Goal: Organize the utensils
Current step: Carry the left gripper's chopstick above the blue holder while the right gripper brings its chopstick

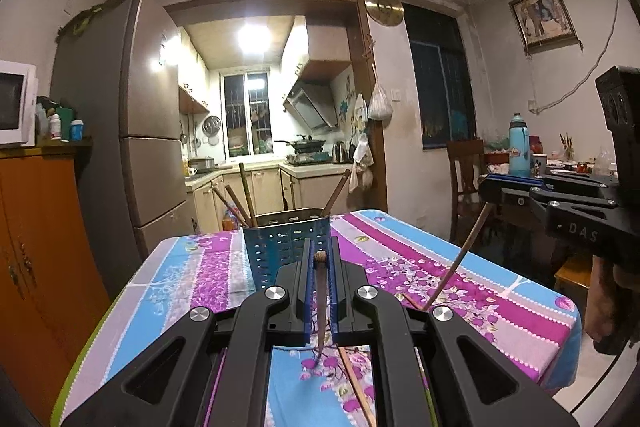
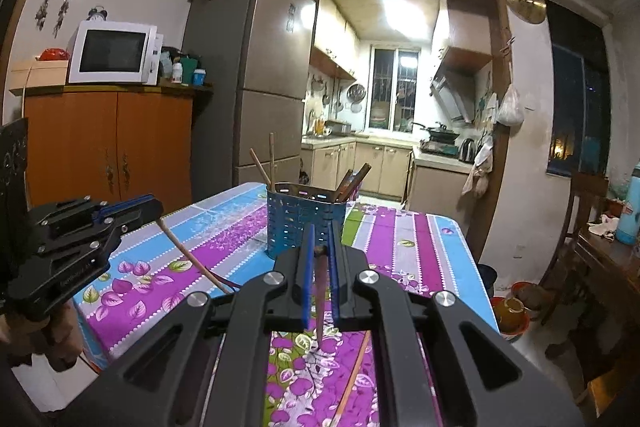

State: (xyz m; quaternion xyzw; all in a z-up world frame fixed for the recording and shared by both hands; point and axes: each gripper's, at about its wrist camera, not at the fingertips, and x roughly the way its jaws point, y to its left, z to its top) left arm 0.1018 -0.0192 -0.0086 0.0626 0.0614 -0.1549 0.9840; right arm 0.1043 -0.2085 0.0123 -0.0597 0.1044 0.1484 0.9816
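Chopsticks are the matter in hand: each pair of tongs is closed on one, lifted clear of the bench. The left tongs (image 1: 320, 263) pinch a dark chopstick (image 1: 321, 307) near its blunt top, its long axis running back and down between the blue pads toward the cloth. The right tongs (image 2: 320, 255) grip a second chopstick (image 2: 321, 299) the same way, thick end up at the fingertips, tapered end hanging toward the flowered cloth. The blue perforated holder (image 1: 286, 247) stands on the bench toward its far edge, straight ahead of both tongs and just beyond their tips in either wrist view; several chopsticks already lean out of it, some to its left side and one or two to its right. From the left wrist view the right tongs appear off to the right, their chopstick slanting down toward the bench; from the right wrist view the left tongs (image 2: 154, 209) sit off to the left. Neither hand looks clearly nearer the holder. More loose chopsticks (image 2: 354, 375) lie on the cloth at the near edge, below the tongs. I judge the coming move turns on getting each stick's lower tip forward and above the holder's open rim, then tilting it upright so it drops in
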